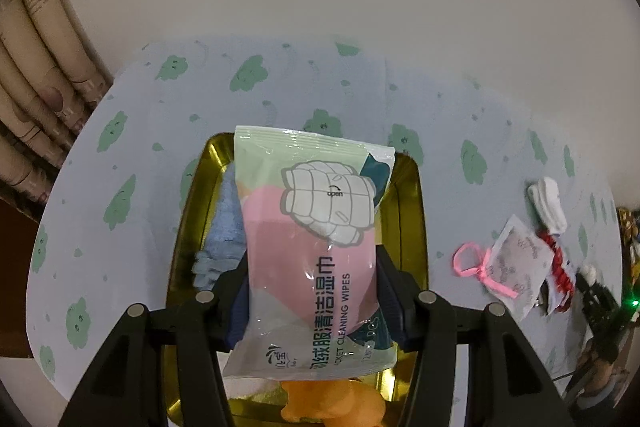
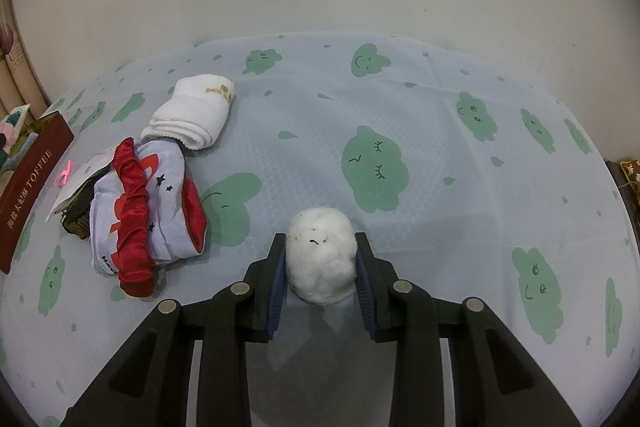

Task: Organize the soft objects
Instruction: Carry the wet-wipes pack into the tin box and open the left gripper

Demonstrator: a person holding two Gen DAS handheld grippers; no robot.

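Observation:
In the left wrist view my left gripper [image 1: 312, 291] is shut on a pink and green pack of wet wipes [image 1: 312, 239], held over a gold tray [image 1: 412, 227]. A folded blue cloth [image 1: 226, 227] lies in the tray at the left, and an orange soft toy [image 1: 332, 403] shows at its near end. In the right wrist view my right gripper [image 2: 320, 259] is shut on a white cotton ball [image 2: 320, 255] just above the tablecloth. To its left lie a white rolled towel [image 2: 192, 115] and a lilac and red fabric bundle [image 2: 140, 211].
A round table wears a pale blue cloth with green clouds [image 2: 376, 167]. A dark red toffee box [image 2: 28, 199] stands at the left edge. A small sachet with a pink ribbon [image 1: 512, 271] lies right of the tray. Rolled paper tubes [image 1: 36, 99] stand beyond the table.

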